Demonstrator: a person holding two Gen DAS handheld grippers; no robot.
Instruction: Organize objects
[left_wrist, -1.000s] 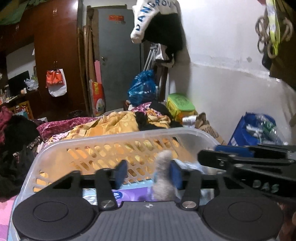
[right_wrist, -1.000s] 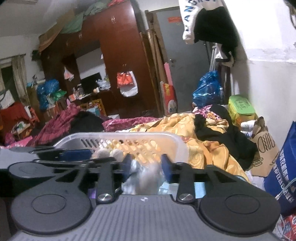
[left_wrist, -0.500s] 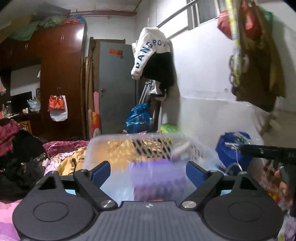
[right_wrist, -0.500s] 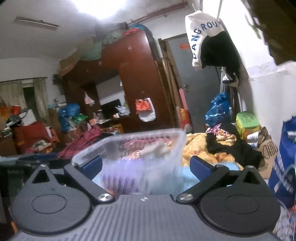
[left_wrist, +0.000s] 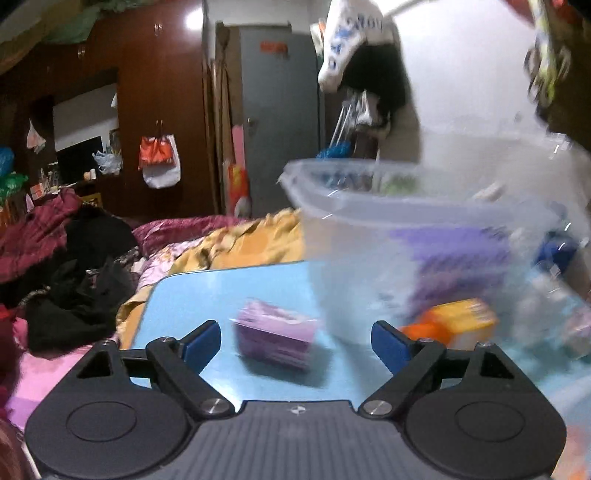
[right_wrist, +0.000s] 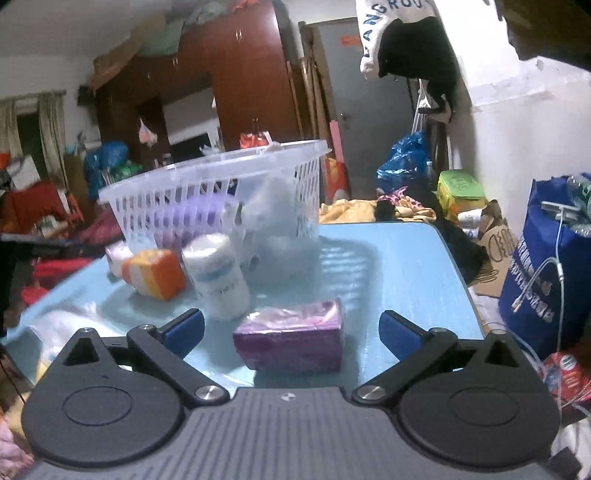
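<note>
On the light blue tabletop (right_wrist: 399, 266) things lie loose, and I'll take them from the left as the right wrist view shows them. A clear plastic bag with something white in it (right_wrist: 59, 325) sits near the left edge. Next comes a small pinkish-white roll (right_wrist: 117, 256), touching an orange and white wrapped pack (right_wrist: 155, 273). Just beside that stands a white cylindrical bottle with a pale blue label (right_wrist: 218, 275), tilted a little. Behind these stands the white slotted plastic basket (right_wrist: 207, 199) with a purple pack (right_wrist: 184, 225) and a grey fluffy bundle (right_wrist: 273, 221) inside it. In front, nearest the camera, lies a purple plastic-wrapped rectangular pack (right_wrist: 291, 343).

The right gripper (right_wrist: 291, 332) has its blue-padded jaws spread wide, holding nothing, with the purple wrapped pack lying in line between them on the table.

The left wrist view is blurred. The left gripper (left_wrist: 295, 343) is likewise spread wide and empty, the purple wrapped pack (left_wrist: 275, 339) ahead of it, the basket (left_wrist: 406, 240) and orange pack (left_wrist: 454, 321) to its right.
</note>
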